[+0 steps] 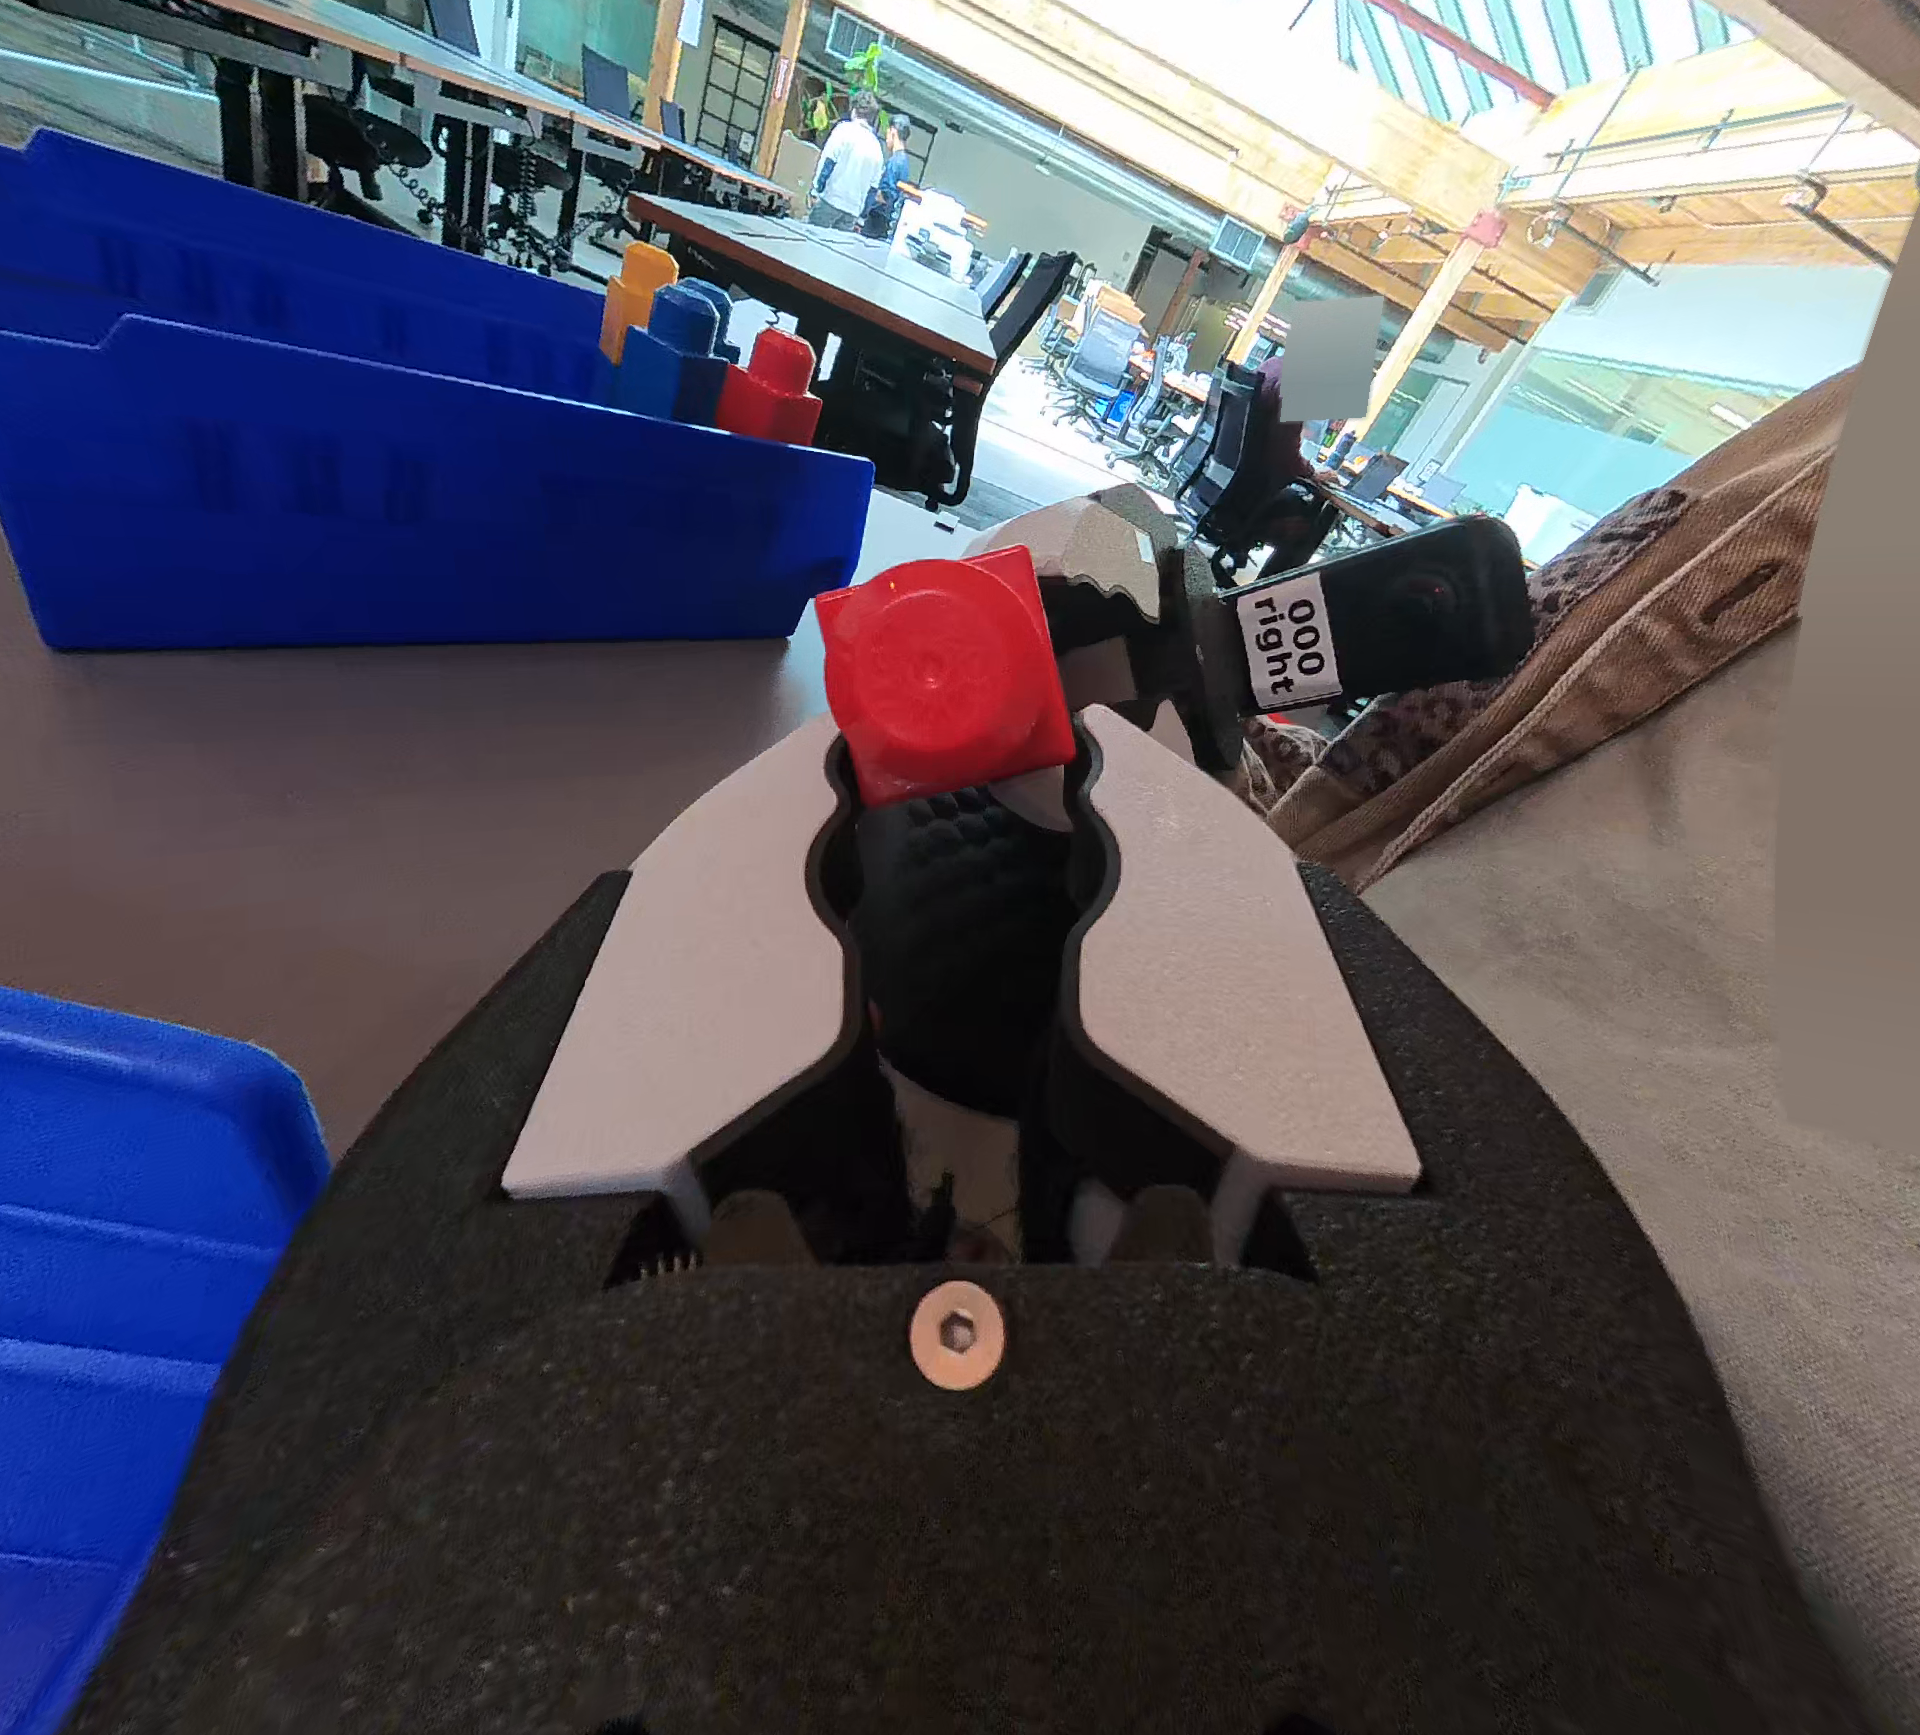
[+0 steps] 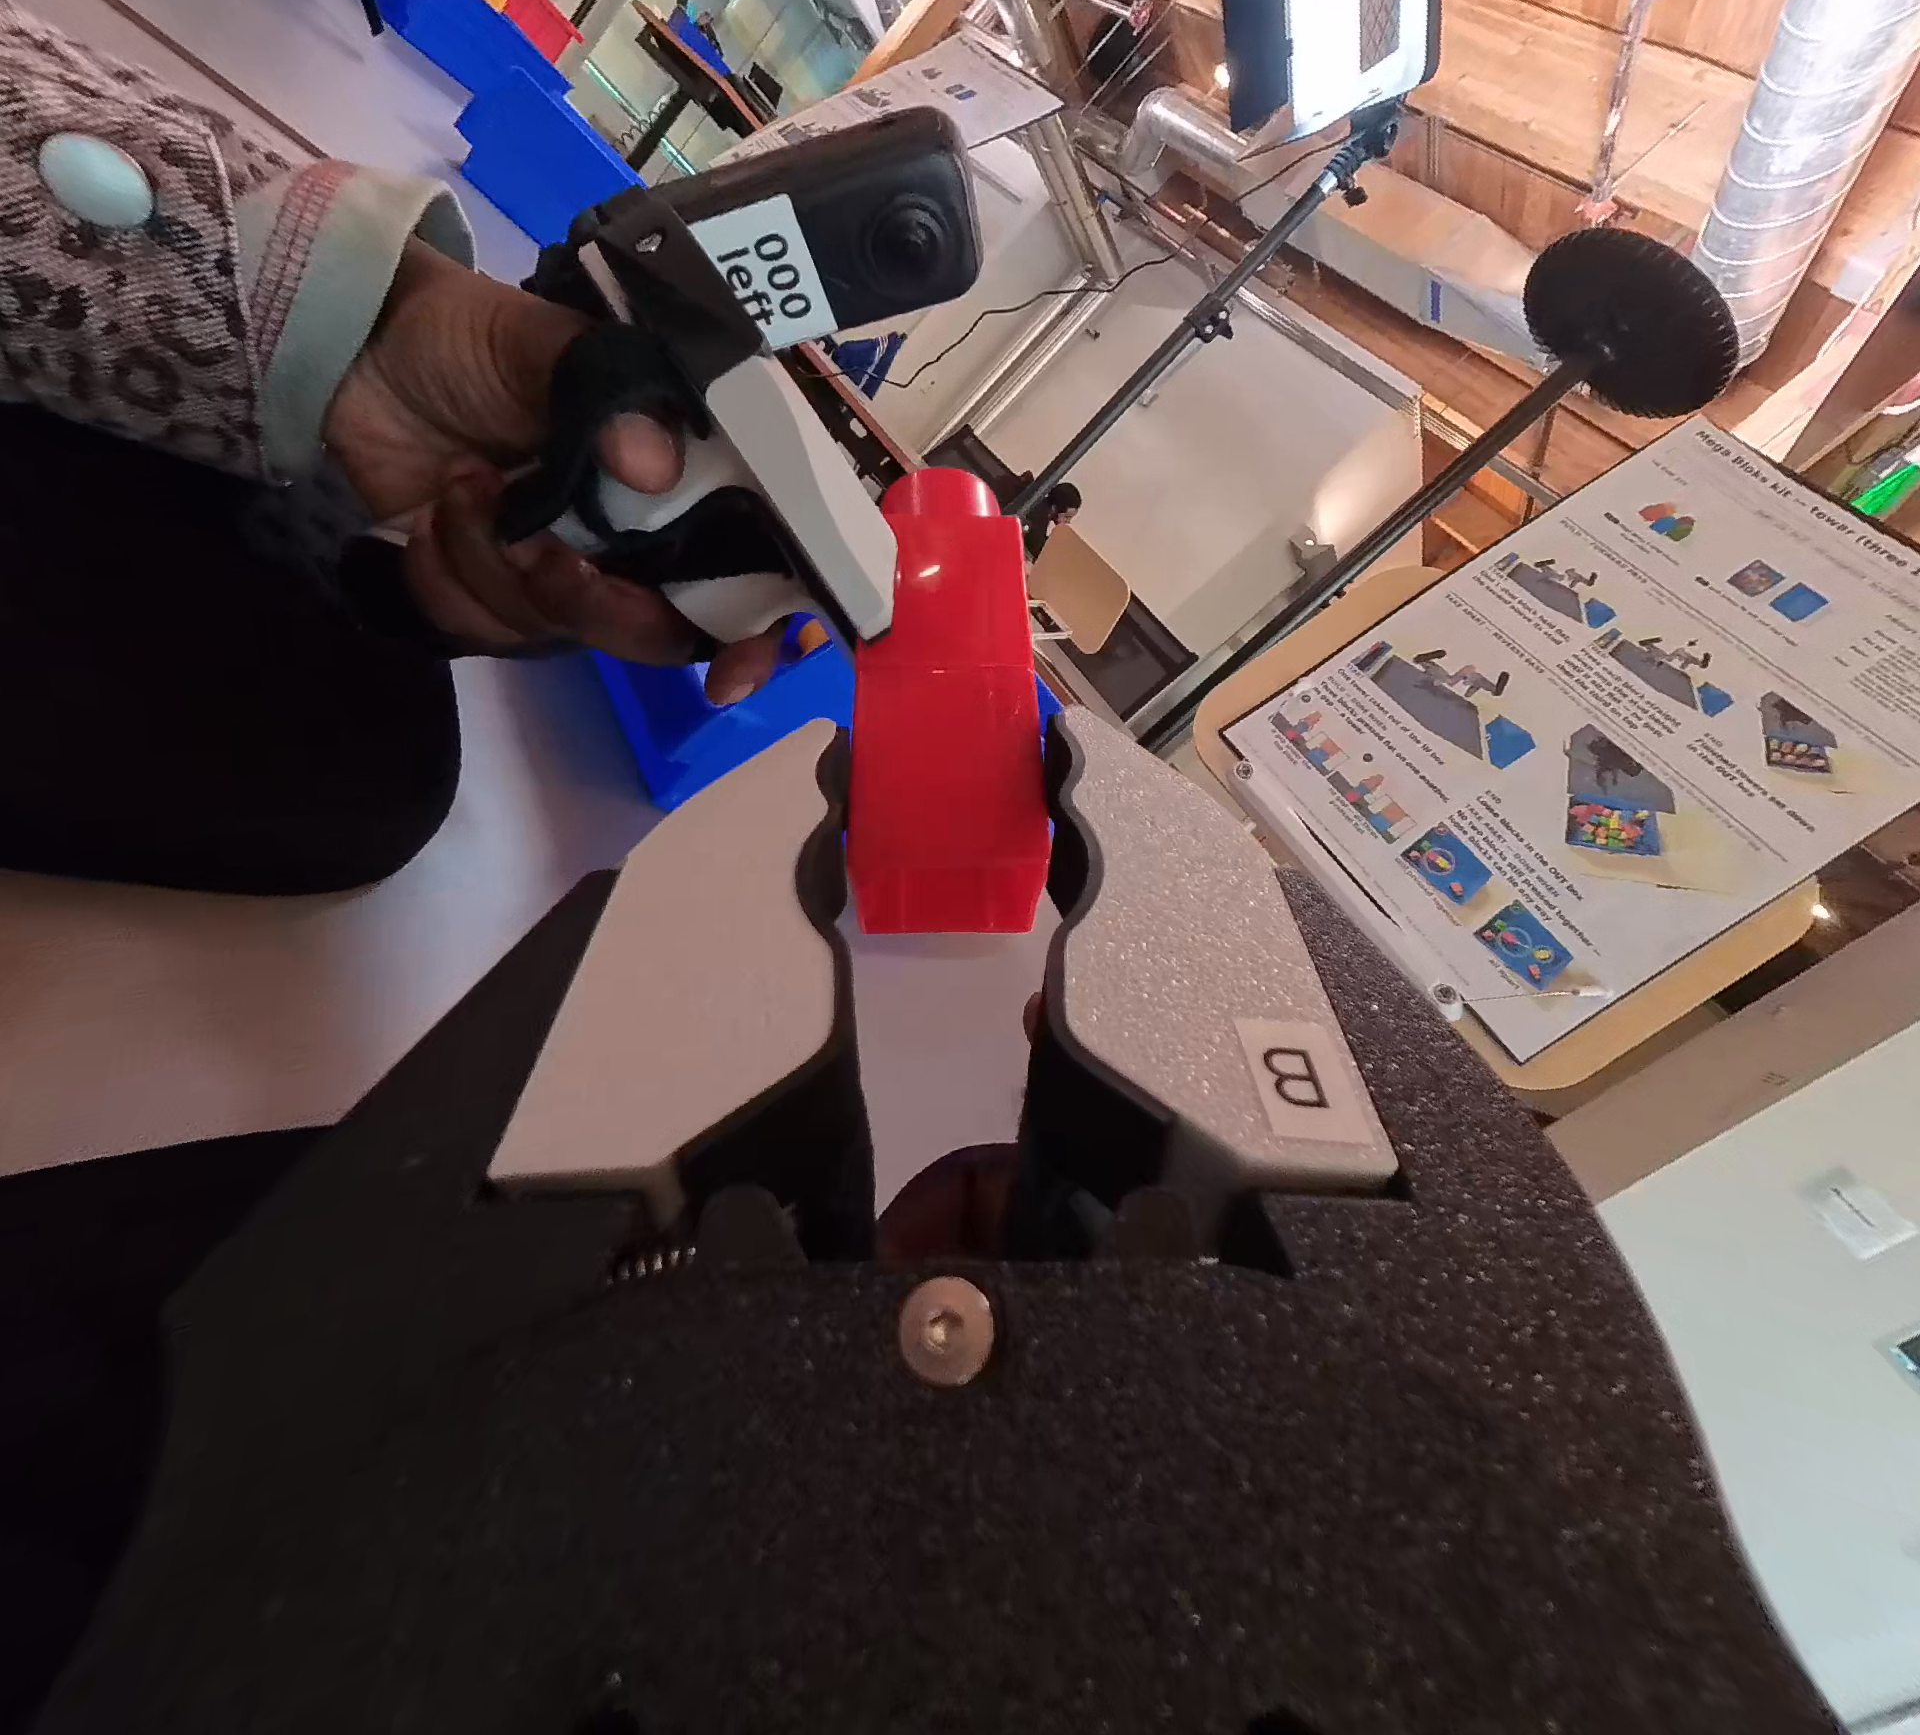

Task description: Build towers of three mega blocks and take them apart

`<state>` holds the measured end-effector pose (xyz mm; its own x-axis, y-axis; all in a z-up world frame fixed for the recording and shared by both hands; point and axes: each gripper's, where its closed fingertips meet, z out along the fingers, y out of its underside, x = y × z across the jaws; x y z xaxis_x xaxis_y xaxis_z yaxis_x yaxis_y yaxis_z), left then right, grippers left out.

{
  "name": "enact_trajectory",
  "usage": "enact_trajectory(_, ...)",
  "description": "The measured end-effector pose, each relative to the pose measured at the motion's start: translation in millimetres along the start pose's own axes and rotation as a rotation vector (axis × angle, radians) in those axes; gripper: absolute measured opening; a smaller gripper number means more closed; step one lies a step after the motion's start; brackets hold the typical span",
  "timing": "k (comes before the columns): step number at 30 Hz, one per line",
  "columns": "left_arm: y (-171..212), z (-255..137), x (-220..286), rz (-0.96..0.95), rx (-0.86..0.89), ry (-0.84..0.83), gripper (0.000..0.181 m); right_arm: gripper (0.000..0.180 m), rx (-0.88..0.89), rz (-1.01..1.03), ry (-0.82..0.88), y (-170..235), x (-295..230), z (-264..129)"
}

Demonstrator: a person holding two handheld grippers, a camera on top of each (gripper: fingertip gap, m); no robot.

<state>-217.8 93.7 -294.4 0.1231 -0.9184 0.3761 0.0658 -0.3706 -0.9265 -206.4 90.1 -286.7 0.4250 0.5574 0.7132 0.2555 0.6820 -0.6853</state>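
Right tool [image 2: 940, 828] clamping red blocks [image 2: 945, 750], left tool [image 1: 961, 755] gripping upper block

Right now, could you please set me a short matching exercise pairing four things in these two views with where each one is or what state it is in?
Things:
1. right gripper
2. left gripper
3. orange block
4. instruction sheet

Places or states:
a. standing in the blue bin with a blue and a red block
b. shut on the upper red block
c. shut on the lower red block
d. lying on a tan board to the right

Pairs: 1-c, 2-b, 3-a, 4-d
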Motion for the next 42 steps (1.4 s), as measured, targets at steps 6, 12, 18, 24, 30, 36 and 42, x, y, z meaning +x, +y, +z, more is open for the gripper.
enact_trajectory(6,8.0,9.4,-9.0,0.06,-0.048,-0.077,0.039,0.035,-0.064,0.016,0.008,9.2,3.1,6.2)
enact_trajectory(12,-6.9,-4.1,-18.9,0.191,-0.007,-0.212,0.057,0.035,-0.056,0.125,0.12,12.7,29.2,-1.7)
enact_trajectory(18,-37.1,-139.3,-91.3,0.176,-0.241,-1.122,0.045,0.035,-0.045,0.138,0.137,11.4,34.0,-4.2)
enact_trajectory(24,10.9,-236.1,-110.1,0.01,-0.835,-1.471,0.049,0.035,-0.03,0.128,0.135,7.3,34.0,-4.7)
enact_trajectory(30,48.6,-254.8,-132.2,-0.171,-1.022,-1.493,0.047,0.035,-0.017,0.14,0.144,4.7,36.1,-6.3)
enact_trajectory(36,30.5,-187.6,-141.0,-0.089,-0.765,-1.197,0.053,0.035,-0.014,0.138,0.142,3.4,35.6,-5.8)
enact_trajectory(42,26.3,-218.5,-142.4,-0.091,-0.813,-1.372,0.051,0.034,-0.01,0.152,0.144,2.9,36.6,-5.9)
